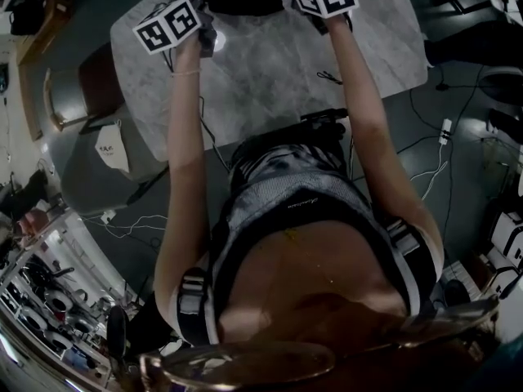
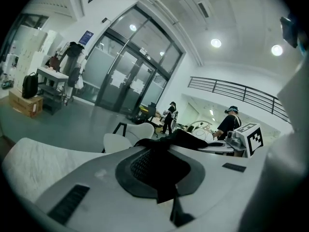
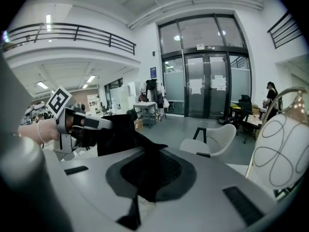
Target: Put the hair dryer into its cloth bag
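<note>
— What has your left gripper (image 2: 161,180) got?
— My jaws there are closed tight on a fold of the black cloth bag (image 3: 113,132). The cloth bunches over the pads, and a narrow strip trails back toward the camera.
— And the right gripper (image 3: 145,178)?
— Same story: it's clamped on another part of the bag. From that side I see the cloth run off to the left, straight to my other gripper.
— So where is the bag?
— It's stretched between my two grippers over the far part of the marble table (image 1: 270,64), with both my arms reaching out above the tabletop. I can't tell whether it touches the top.
— Anything else around?
— A white chair (image 3: 212,139) stands just beyond the table, and there are tall glass doors (image 3: 207,86) well behind it.
</note>
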Available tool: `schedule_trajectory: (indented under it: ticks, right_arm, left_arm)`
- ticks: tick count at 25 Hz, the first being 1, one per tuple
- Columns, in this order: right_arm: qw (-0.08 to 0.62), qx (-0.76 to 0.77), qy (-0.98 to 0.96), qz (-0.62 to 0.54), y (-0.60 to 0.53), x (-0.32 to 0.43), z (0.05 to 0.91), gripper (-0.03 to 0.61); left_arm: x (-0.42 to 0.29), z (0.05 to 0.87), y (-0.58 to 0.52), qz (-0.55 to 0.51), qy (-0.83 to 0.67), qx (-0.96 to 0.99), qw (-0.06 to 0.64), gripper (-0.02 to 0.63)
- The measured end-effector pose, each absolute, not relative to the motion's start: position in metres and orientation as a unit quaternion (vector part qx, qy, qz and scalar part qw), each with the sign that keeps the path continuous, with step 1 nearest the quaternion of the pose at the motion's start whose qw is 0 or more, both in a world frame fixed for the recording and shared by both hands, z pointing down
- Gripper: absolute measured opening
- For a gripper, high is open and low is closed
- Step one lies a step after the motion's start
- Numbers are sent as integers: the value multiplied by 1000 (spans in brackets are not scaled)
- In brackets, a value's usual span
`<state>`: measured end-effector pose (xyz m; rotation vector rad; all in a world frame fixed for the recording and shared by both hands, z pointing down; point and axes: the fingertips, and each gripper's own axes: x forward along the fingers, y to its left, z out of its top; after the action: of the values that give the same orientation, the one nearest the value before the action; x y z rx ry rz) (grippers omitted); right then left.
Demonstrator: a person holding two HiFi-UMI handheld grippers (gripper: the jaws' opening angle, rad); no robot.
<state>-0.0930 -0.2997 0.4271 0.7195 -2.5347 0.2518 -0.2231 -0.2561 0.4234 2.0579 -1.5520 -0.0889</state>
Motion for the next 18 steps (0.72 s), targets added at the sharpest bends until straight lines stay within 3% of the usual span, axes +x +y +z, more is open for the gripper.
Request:
schedule_trajectory:
  ticks: [18]
  right_arm:
    - [255, 256, -928, 93, -299, -91, 438, 67]
  left_arm:
    - [-222, 440, -243, -17, -570, 770, 285, 9]
